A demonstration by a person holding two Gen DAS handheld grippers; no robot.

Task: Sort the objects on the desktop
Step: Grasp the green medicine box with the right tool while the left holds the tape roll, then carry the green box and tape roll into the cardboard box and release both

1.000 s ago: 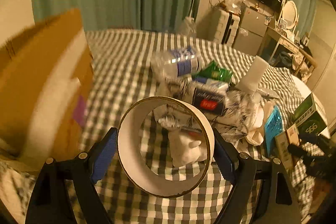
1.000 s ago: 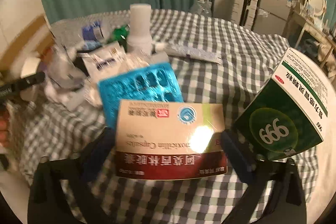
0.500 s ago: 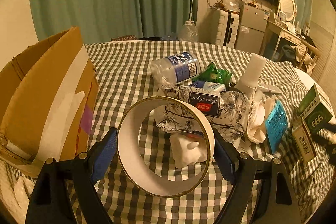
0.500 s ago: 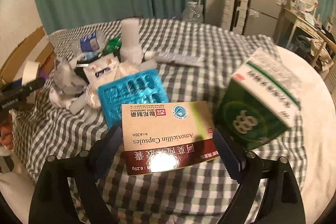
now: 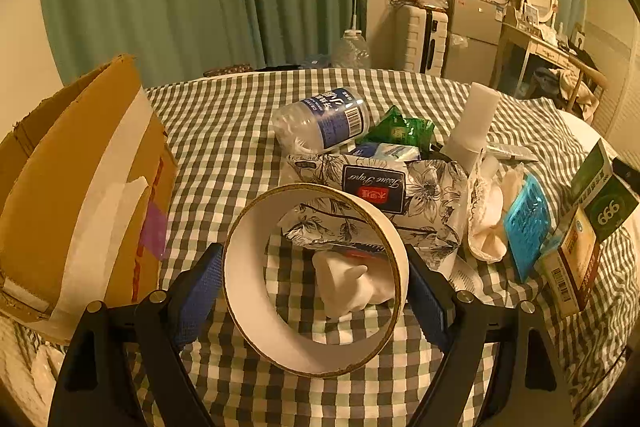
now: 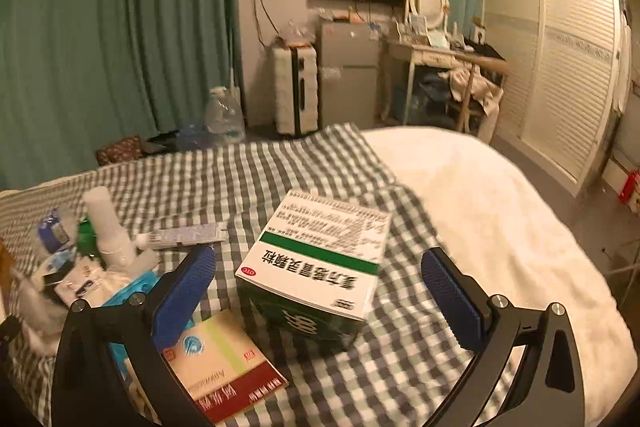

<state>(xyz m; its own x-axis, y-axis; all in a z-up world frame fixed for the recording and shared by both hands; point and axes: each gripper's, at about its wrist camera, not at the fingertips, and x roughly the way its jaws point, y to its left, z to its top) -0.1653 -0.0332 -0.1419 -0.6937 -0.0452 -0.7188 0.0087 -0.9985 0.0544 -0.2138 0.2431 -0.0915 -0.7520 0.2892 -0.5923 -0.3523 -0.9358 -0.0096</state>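
1. Your left hand-held gripper [image 5: 316, 283] is clamped on the tape roll [image 5: 316, 279], one blue pad pressed to each side, above the checked bed cover [image 5: 224, 147].
2. The cardboard box [image 5: 76, 187] stands just left of the roll; the tissue pack [image 5: 384, 199] and water bottle [image 5: 324, 121] lie beyond it.
3. Your right hand-held gripper [image 6: 316, 291] is spread wide and empty.
4. The green medicine box [image 6: 320, 267] sits between its pads, touching neither; the amoxicillin box [image 6: 224, 367] lies beside the left pad.
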